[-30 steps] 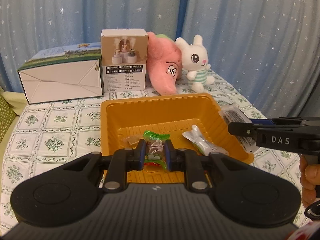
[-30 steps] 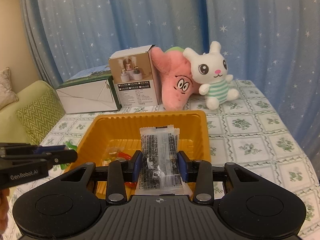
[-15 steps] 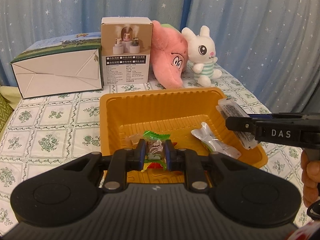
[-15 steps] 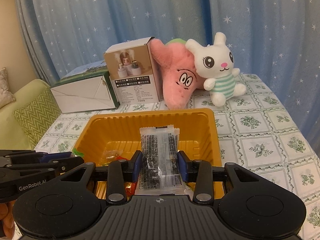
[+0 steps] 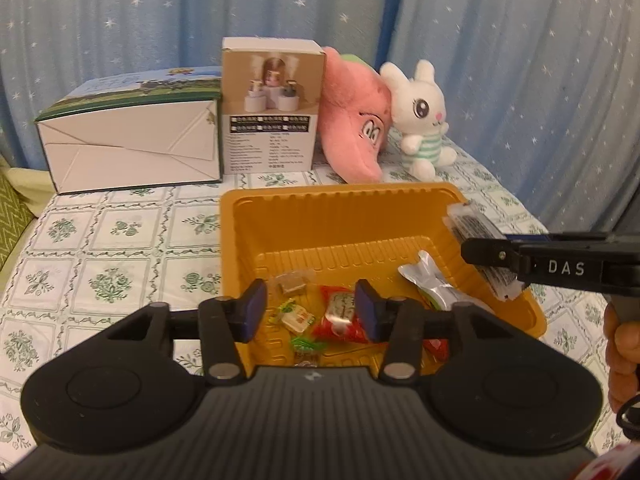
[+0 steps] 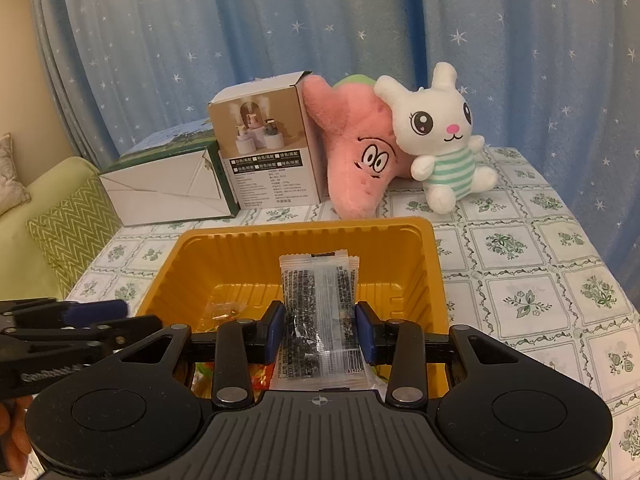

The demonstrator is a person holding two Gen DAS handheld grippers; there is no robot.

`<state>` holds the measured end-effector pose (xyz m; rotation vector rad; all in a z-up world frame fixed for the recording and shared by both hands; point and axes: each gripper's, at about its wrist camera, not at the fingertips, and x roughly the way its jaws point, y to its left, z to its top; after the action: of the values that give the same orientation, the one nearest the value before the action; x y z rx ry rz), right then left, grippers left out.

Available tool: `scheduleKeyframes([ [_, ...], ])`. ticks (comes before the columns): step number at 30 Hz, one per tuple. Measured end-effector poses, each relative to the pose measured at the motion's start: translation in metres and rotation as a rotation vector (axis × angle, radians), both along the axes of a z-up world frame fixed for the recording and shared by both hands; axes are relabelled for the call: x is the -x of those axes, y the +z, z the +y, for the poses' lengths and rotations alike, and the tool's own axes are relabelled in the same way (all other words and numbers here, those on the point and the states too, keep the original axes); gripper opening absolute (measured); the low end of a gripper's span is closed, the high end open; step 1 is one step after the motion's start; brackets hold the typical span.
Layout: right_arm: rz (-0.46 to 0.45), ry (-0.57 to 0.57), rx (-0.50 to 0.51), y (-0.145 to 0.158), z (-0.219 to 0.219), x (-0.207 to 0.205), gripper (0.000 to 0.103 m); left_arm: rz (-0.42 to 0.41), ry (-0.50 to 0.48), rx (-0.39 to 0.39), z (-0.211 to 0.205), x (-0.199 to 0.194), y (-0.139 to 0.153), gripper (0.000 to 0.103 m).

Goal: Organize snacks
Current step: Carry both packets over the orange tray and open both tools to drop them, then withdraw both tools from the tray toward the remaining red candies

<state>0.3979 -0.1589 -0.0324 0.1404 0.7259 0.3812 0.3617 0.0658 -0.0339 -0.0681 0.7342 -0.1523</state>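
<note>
Since a second ago the green-wrapped candy point(image 5: 307, 345) has left the left gripper point(image 5: 311, 312) and is now lying in the orange tray point(image 5: 340, 204) among other small snacks. That gripper's fingers point(image 5: 253, 309) are spreading apart over the tray, with nothing pressed between them. The right gripper point(image 6: 320, 332) is gripping a clear packet of dark snack point(image 6: 318, 320) upright between its fingers, above the tray's near side. The tray is sitting on the desk point(image 6: 520, 272), in front of a white bunny toy point(image 6: 440, 136) and a pink star toy point(image 6: 352, 148).
</note>
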Motion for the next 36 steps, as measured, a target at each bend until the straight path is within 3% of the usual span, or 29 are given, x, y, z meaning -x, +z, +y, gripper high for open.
scheduleKeyframes([
  [18,-0.003,0.03,-0.016,0.003,0.012,-0.004,0.04,-0.017,0.024,0.0,0.009,0.024,0.007,0.066],
  [20,-0.011,0.041,-0.003,0.005,0.013,-0.002,0.046,-0.018,0.026,-0.002,0.009,0.027,0.007,0.068],
  [22,-0.04,0.02,0.004,0.008,0.01,0.003,0.065,-0.023,0.024,-0.01,0.009,0.03,0.008,0.069],
  [27,-0.03,-0.033,-0.003,0.01,-0.005,0.016,0.066,-0.031,0.026,-0.021,0.009,0.043,0.01,0.071],
  [36,0.012,-0.088,-0.023,0.011,-0.033,0.074,0.066,-0.046,0.051,-0.015,0.002,0.081,0.028,0.076],
])
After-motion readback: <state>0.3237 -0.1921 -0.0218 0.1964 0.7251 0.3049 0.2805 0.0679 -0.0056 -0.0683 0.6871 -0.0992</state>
